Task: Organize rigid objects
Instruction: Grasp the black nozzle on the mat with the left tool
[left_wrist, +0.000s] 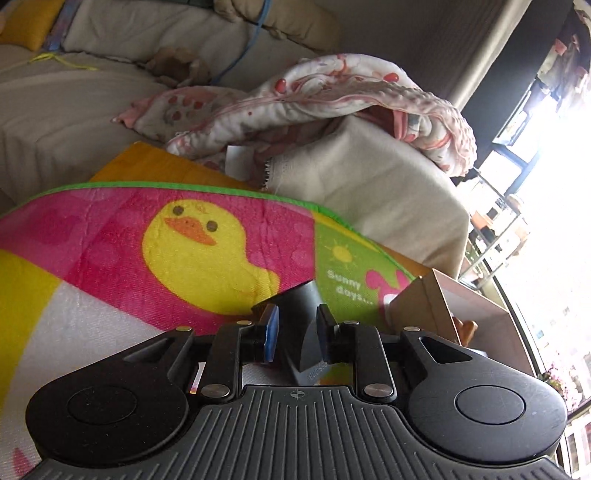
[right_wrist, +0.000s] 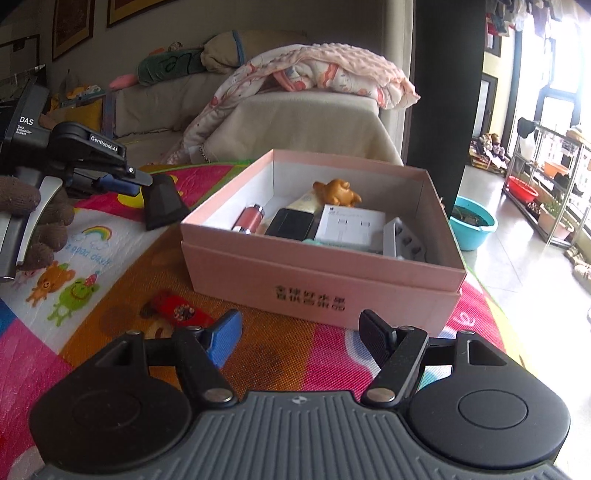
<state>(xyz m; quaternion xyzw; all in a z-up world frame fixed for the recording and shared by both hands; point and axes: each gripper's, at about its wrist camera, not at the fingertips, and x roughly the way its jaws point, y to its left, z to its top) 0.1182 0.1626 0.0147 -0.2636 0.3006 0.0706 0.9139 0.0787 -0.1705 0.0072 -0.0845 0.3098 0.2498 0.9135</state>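
My left gripper (left_wrist: 297, 334) is shut on a black wedge-shaped plastic nozzle (left_wrist: 301, 314), held above the play mat; it also shows in the right wrist view (right_wrist: 162, 206), left of the box. The pink cardboard box (right_wrist: 317, 273) sits on the mat and holds a brown toy figure (right_wrist: 336, 192), a white carton (right_wrist: 351, 223), a black case (right_wrist: 290, 223), a pink cylinder (right_wrist: 249, 219) and a grey piece (right_wrist: 400, 240). Its corner shows in the left wrist view (left_wrist: 436, 306). My right gripper (right_wrist: 299, 338) is open and empty, just in front of the box. A small red toy (right_wrist: 175, 308) lies on the mat by its left finger.
A colourful play mat (left_wrist: 184, 236) covers the floor. A beige sofa (right_wrist: 306, 122) with a pink blanket (right_wrist: 332, 70) stands behind the box. A teal basin (right_wrist: 474, 223) and a metal shelf rack (right_wrist: 546, 184) stand on the tiled floor at right.
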